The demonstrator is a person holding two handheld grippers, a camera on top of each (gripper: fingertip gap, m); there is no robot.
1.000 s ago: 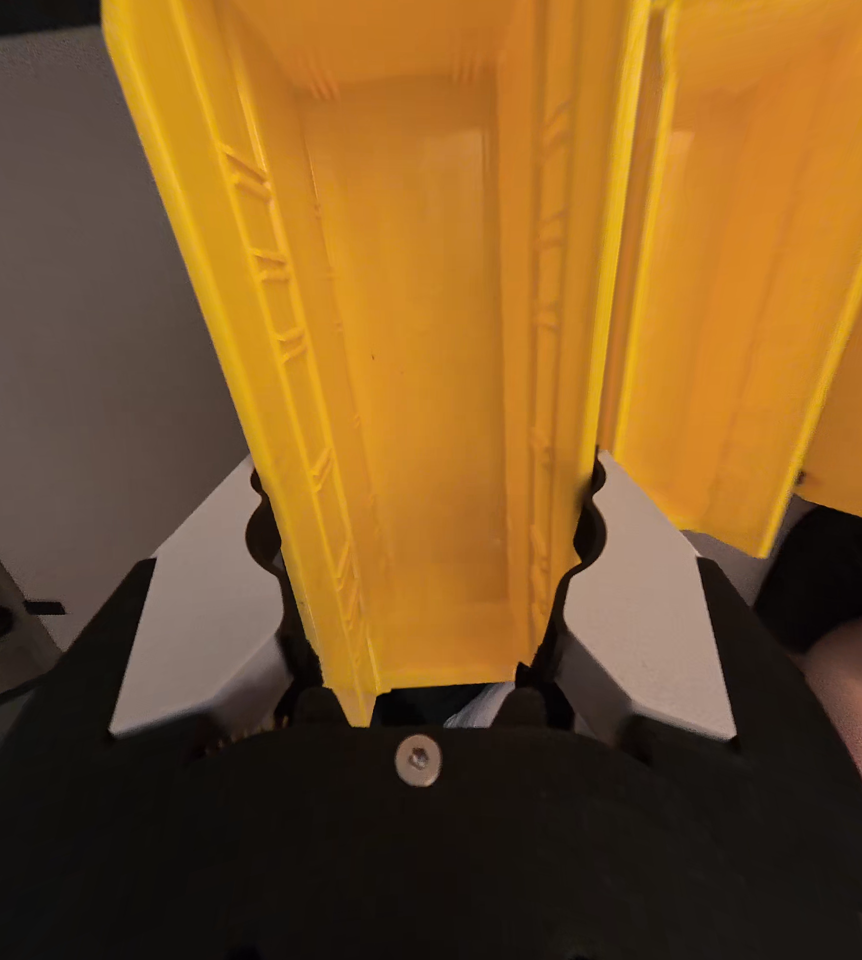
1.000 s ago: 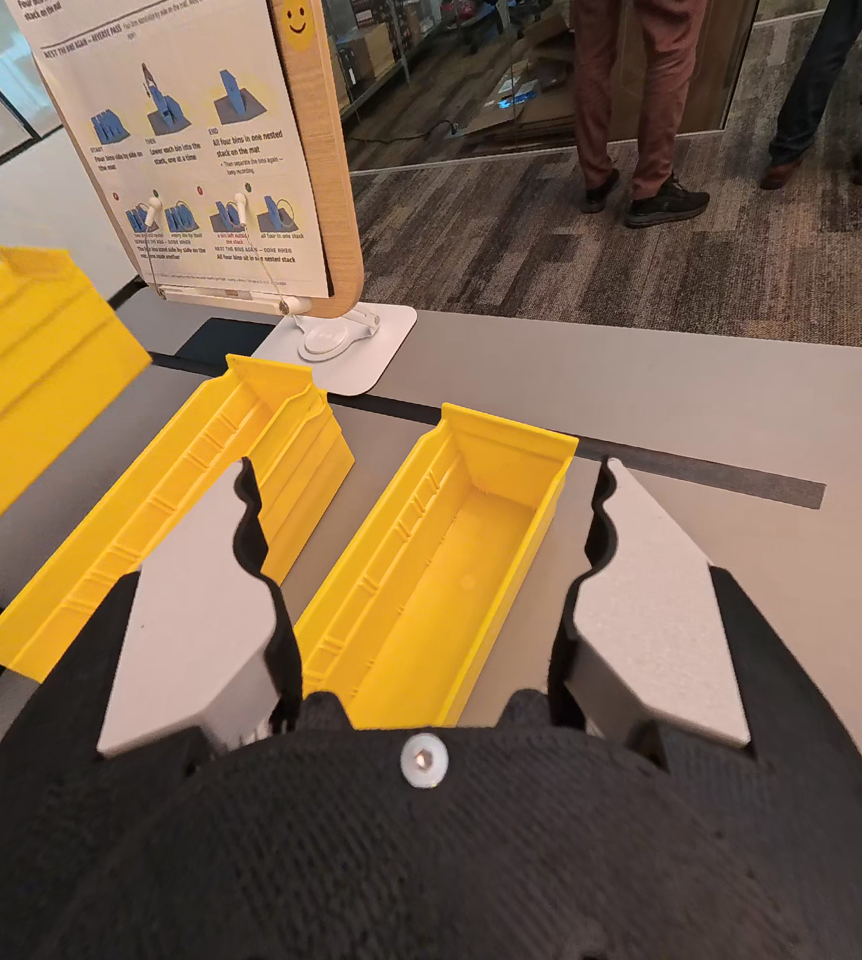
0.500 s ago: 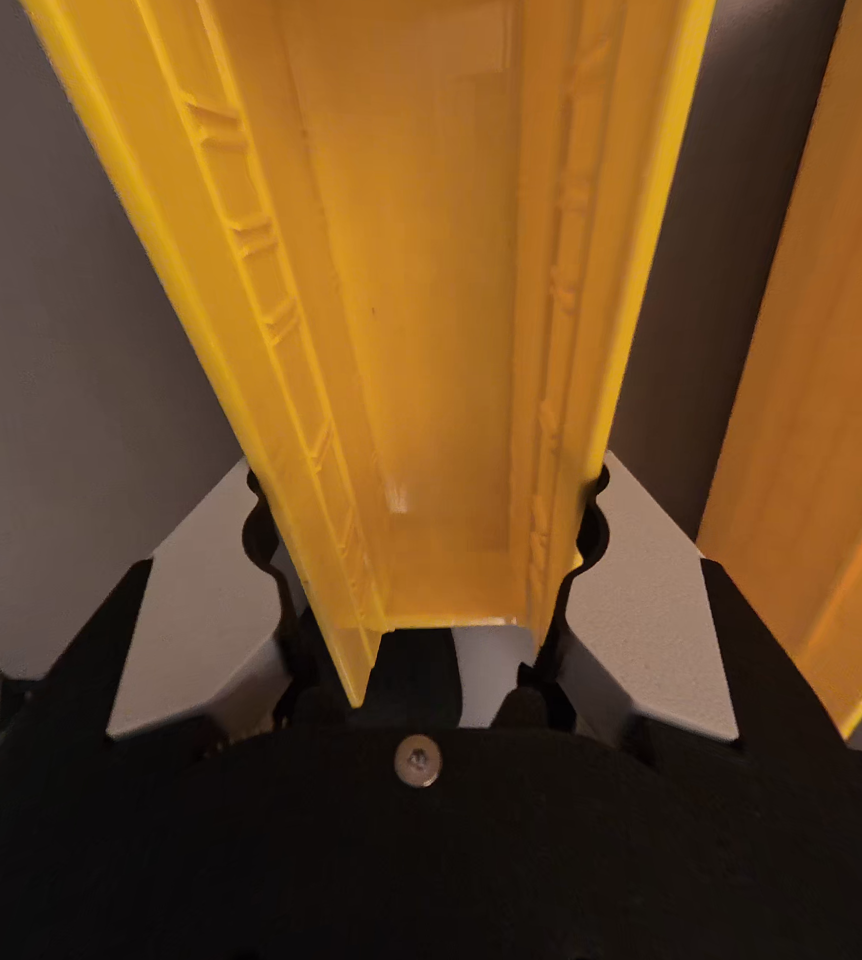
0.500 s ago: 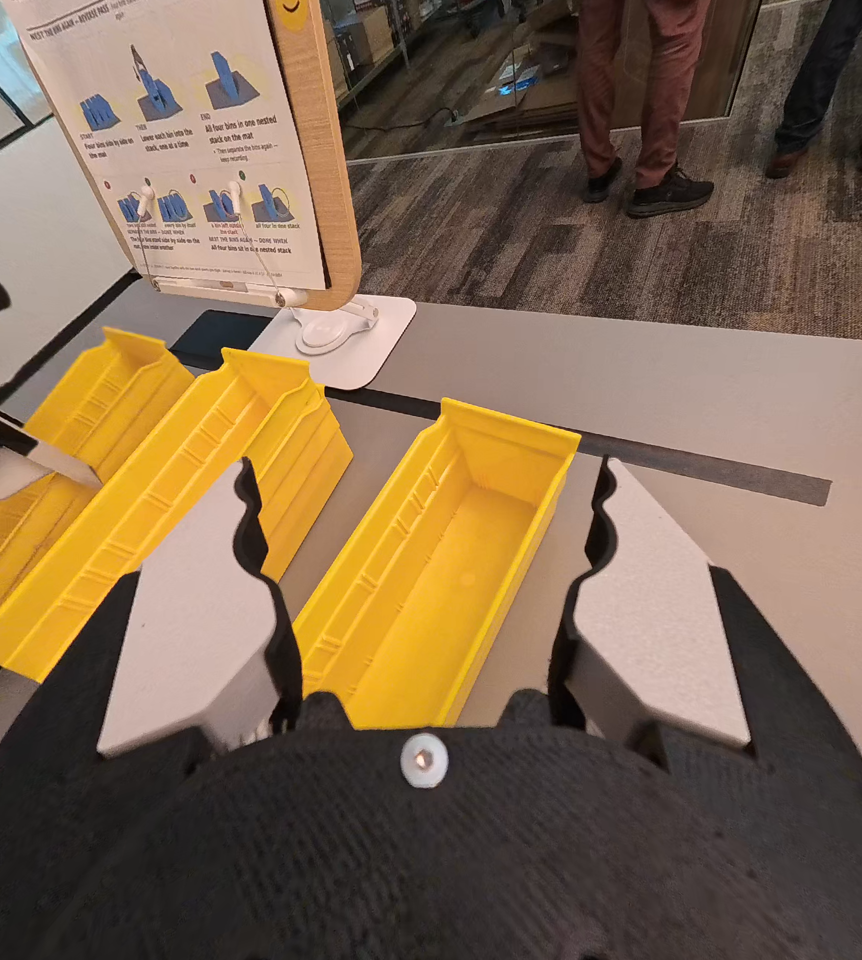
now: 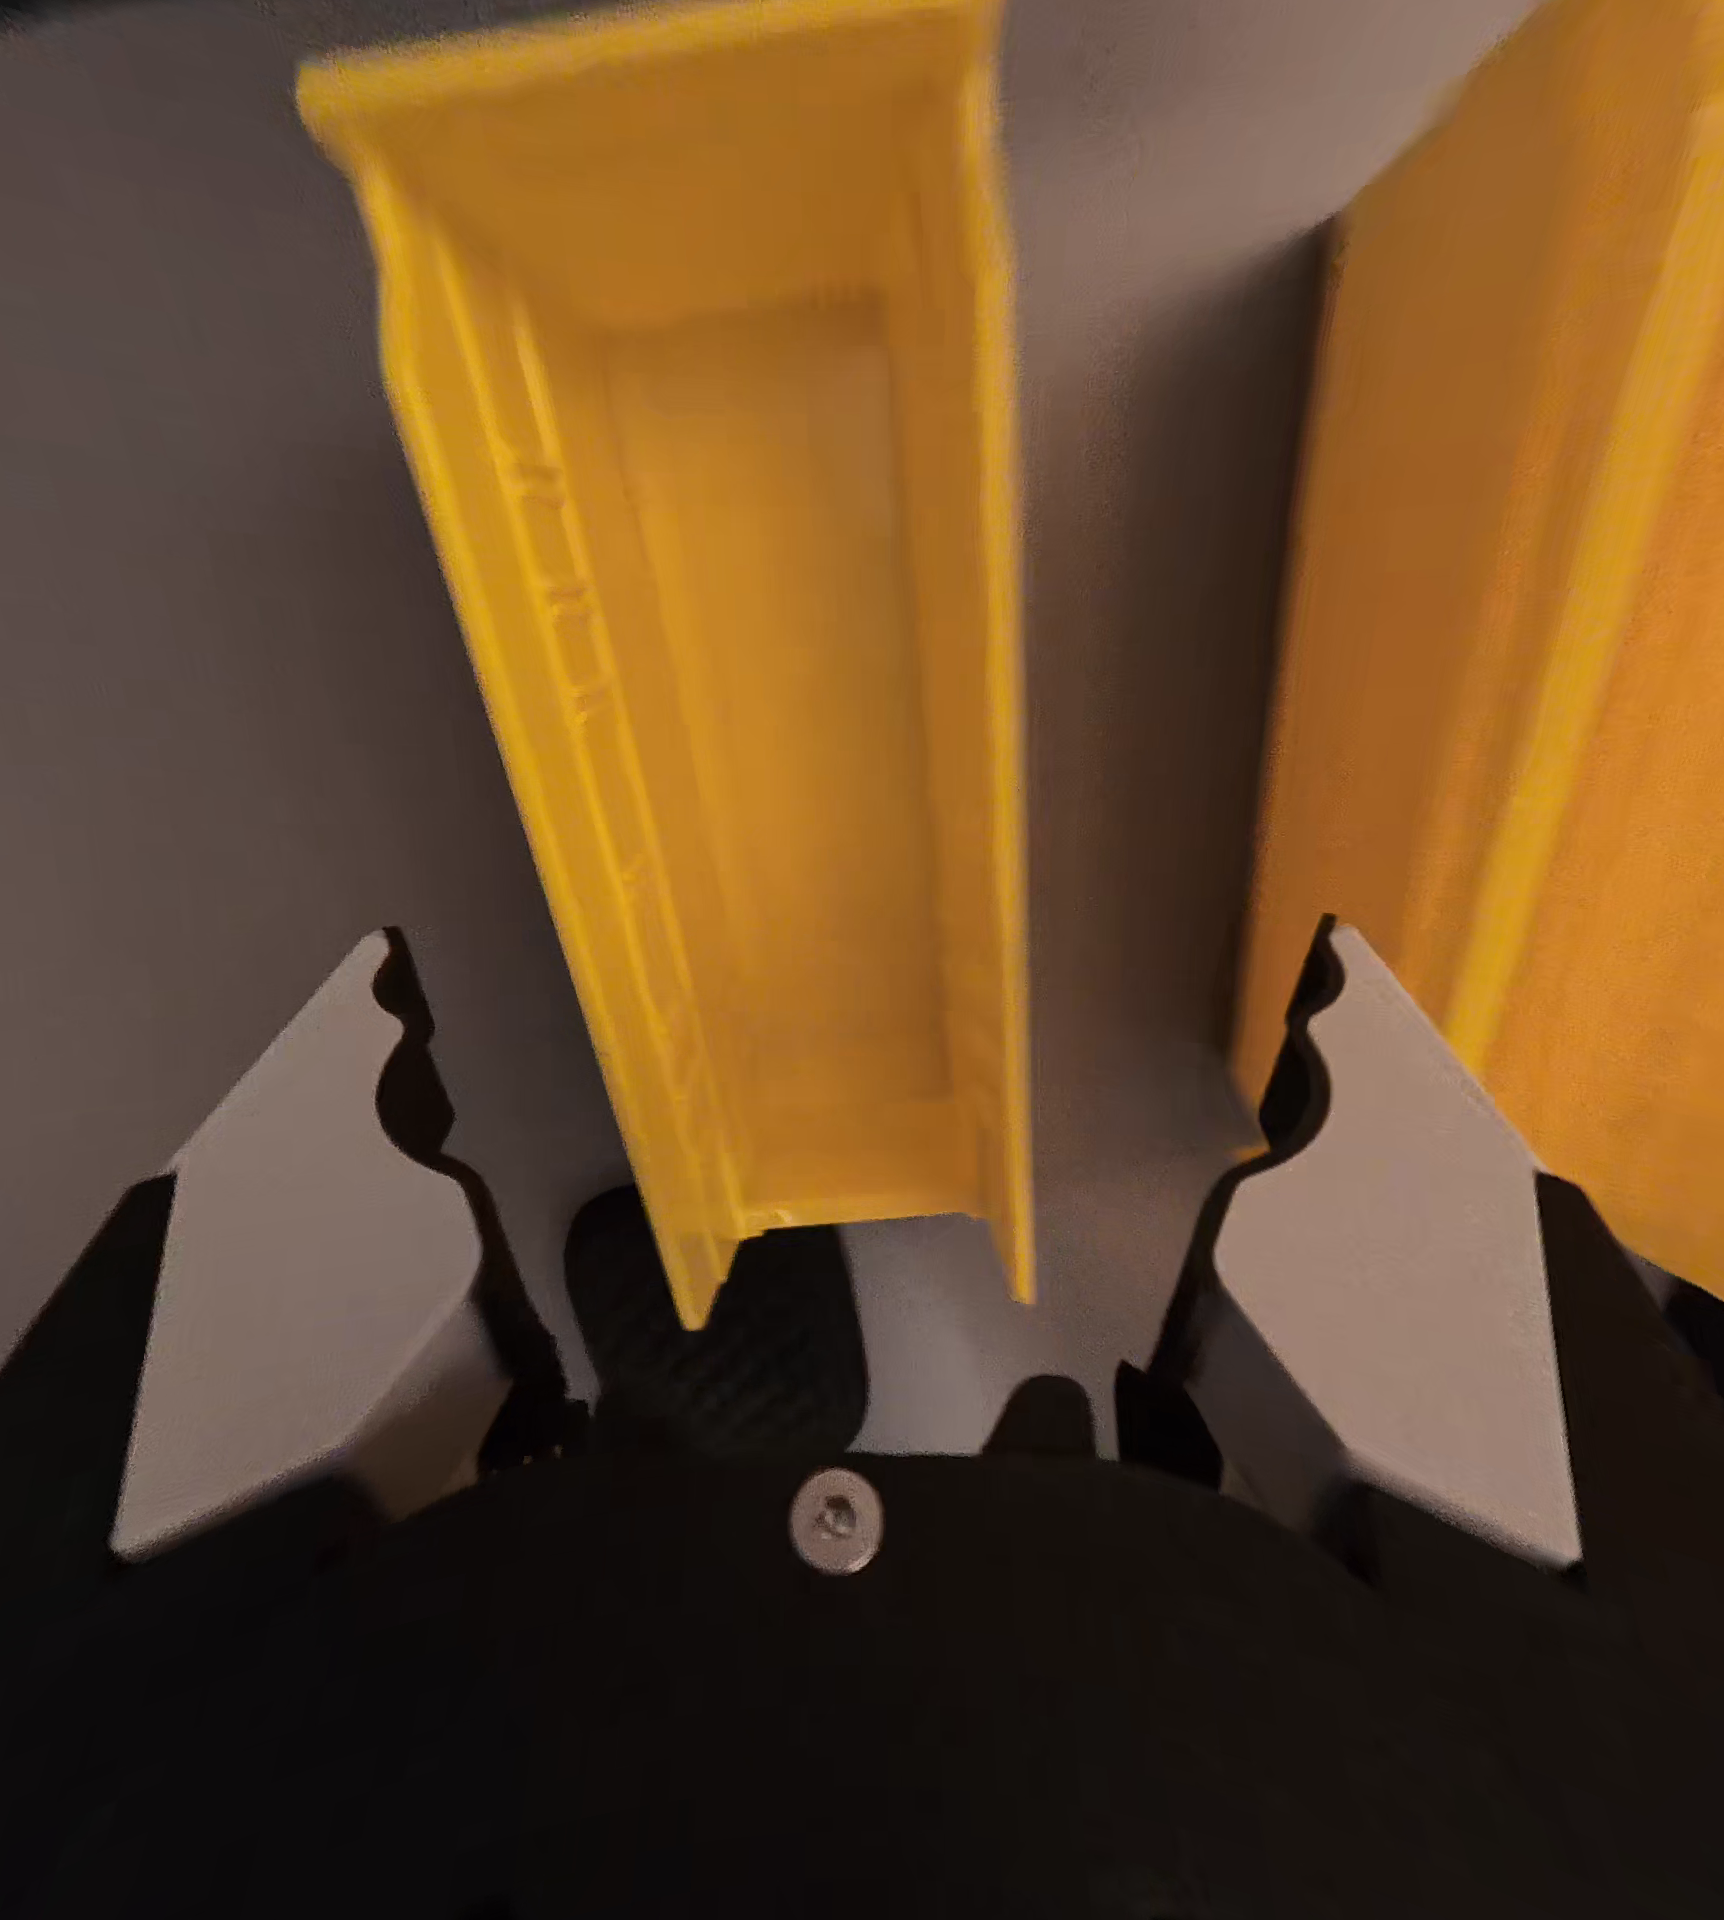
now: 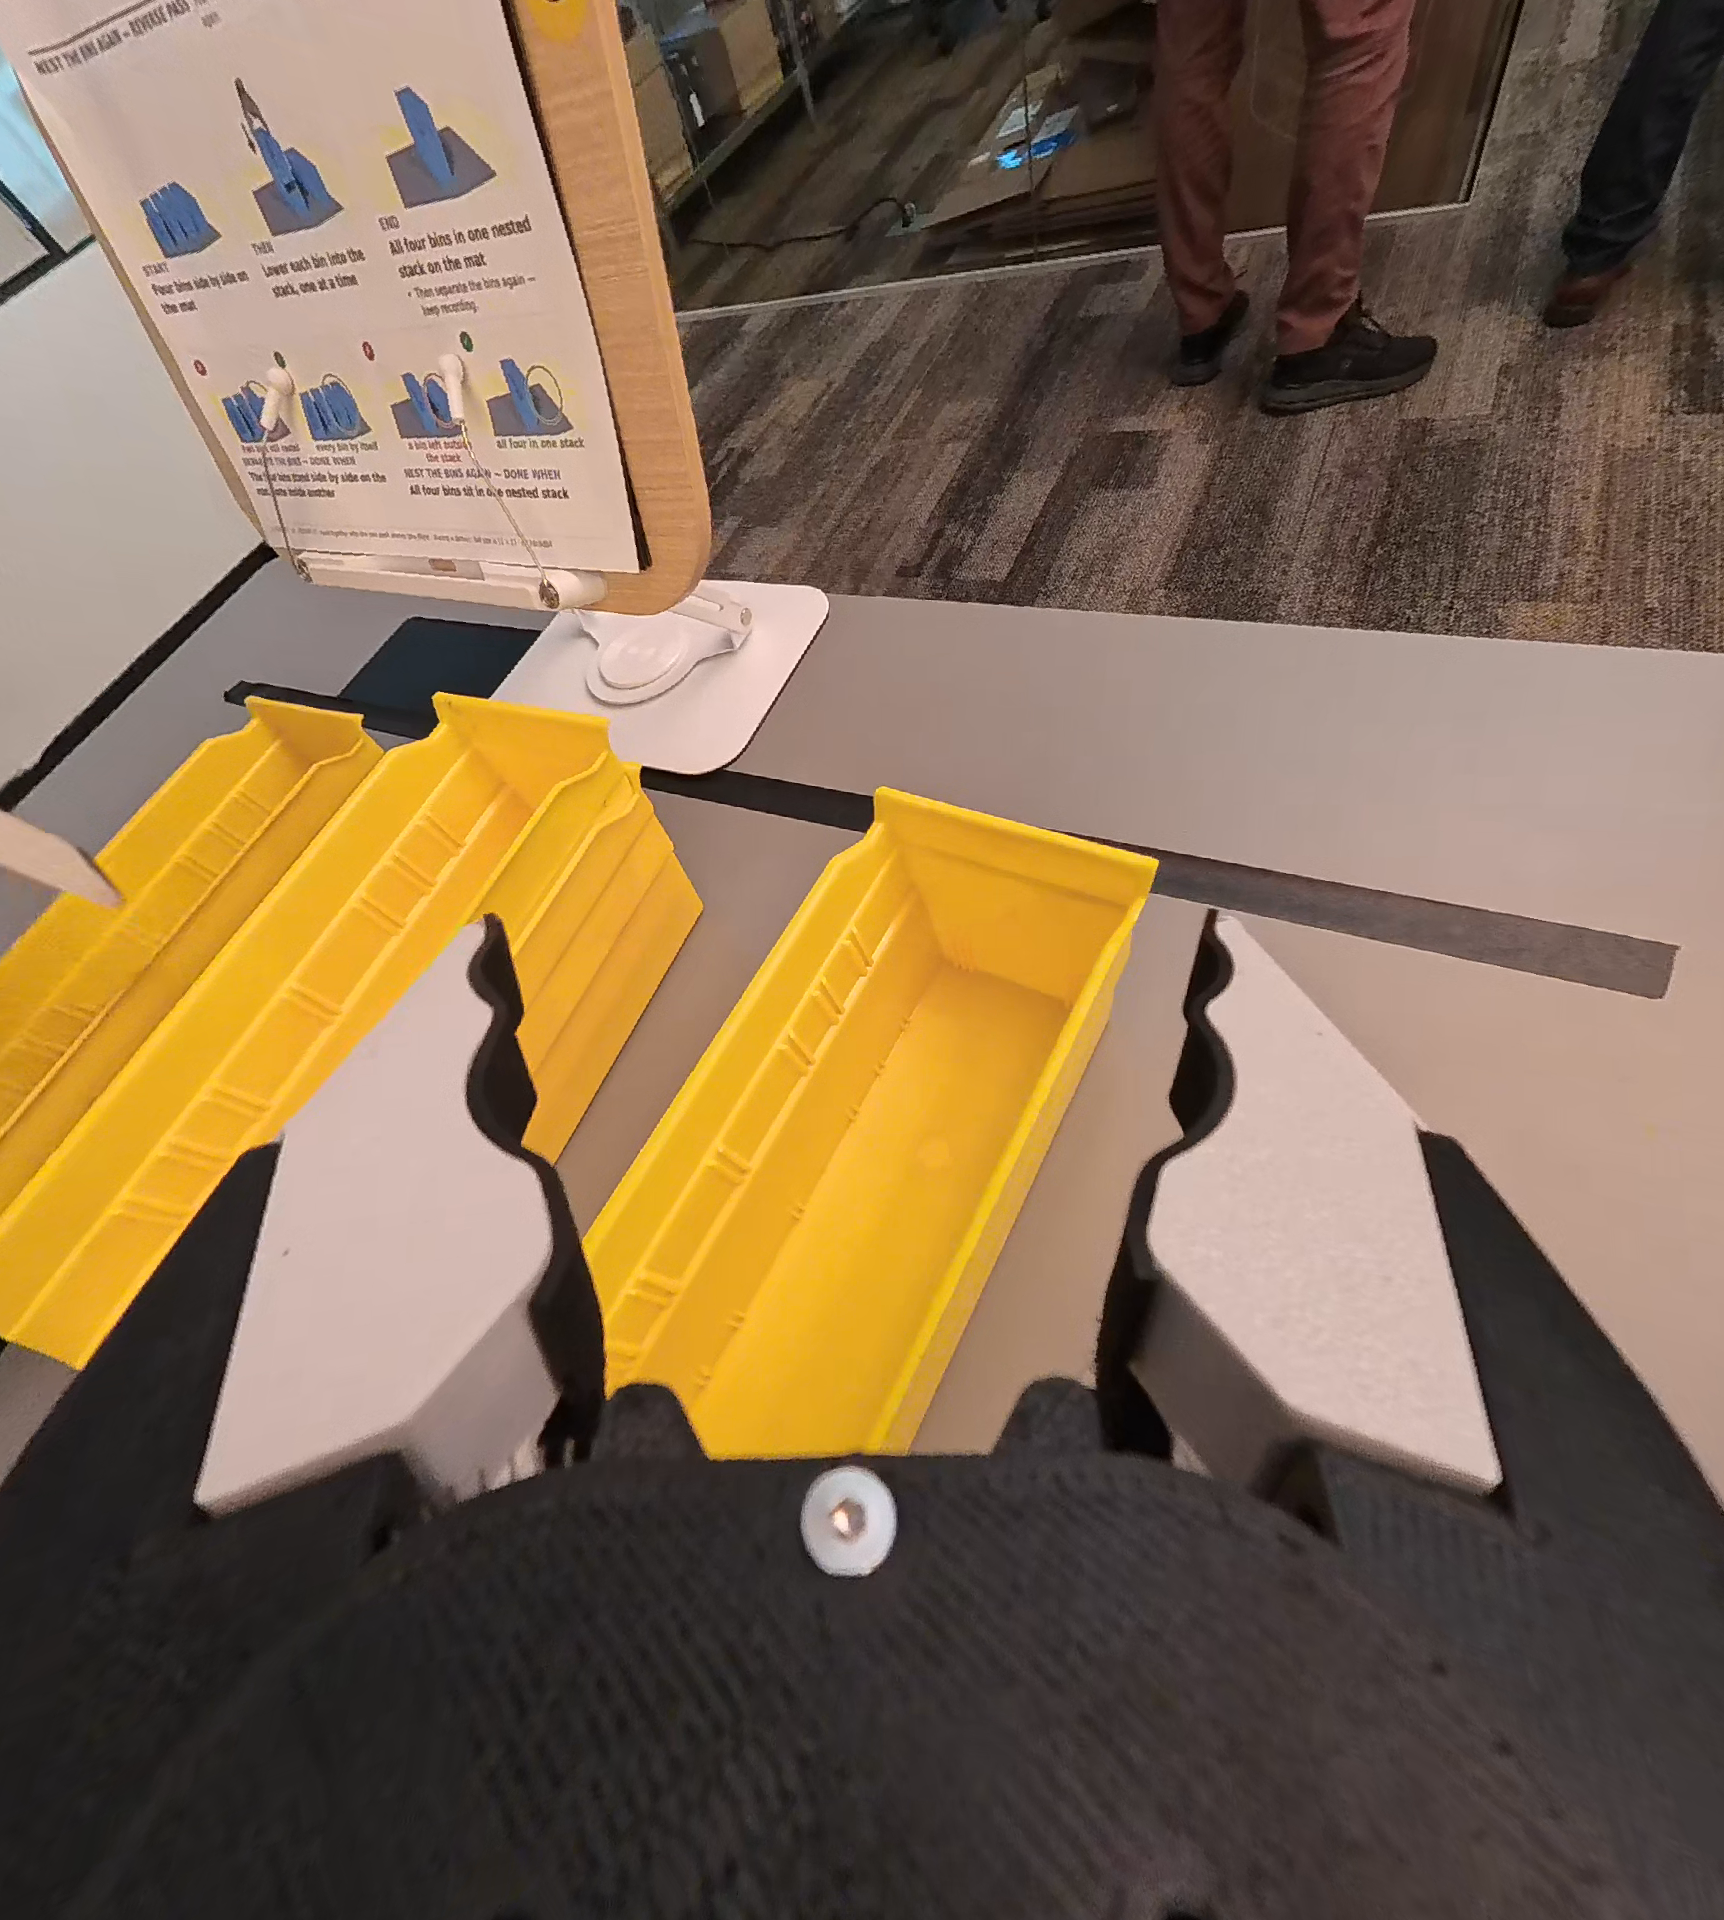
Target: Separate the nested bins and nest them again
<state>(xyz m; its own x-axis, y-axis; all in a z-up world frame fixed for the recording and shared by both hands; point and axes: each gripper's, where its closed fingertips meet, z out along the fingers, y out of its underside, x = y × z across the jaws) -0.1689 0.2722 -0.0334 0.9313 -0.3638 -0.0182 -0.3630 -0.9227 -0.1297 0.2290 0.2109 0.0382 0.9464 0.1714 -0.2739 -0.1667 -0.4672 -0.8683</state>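
The left bin [image 5: 733, 644], a long yellow trough, lies on the grey table [image 5: 131, 540] between the wide-spread fingers of the left gripper [image 5: 858, 935]. Grey table shows between each of its walls and the pad on that side, so nothing is clamped. Its long axis runs straight away from the gripper, open side up, the notched near end by the gripper's body. Just to its right stands the middle stack [image 5: 1564, 623], seen here only as a blurred yellow wall cut off by the frame edge.

In the right wrist view the same row reads clearly: the left bin [image 6: 162, 883], then the middle stack [image 6: 370, 987], whose stepped outer wall suggests more than one bin nested, though the count cannot be told. Apart from them, the right bin [image 6: 889, 1143] sits between the fingers of the right gripper [image 6: 847, 925], which stand apart and do not touch it; its near end is hidden behind the gripper's black body. All bins point roughly the same way, toward a dark strip [image 6: 1357, 904] across the table.

Beyond stands an instruction board [image 6: 338, 291] on a white base [image 6: 692, 675]. People's legs [image 6: 1284, 208] show on the carpet [image 6: 1045, 468].
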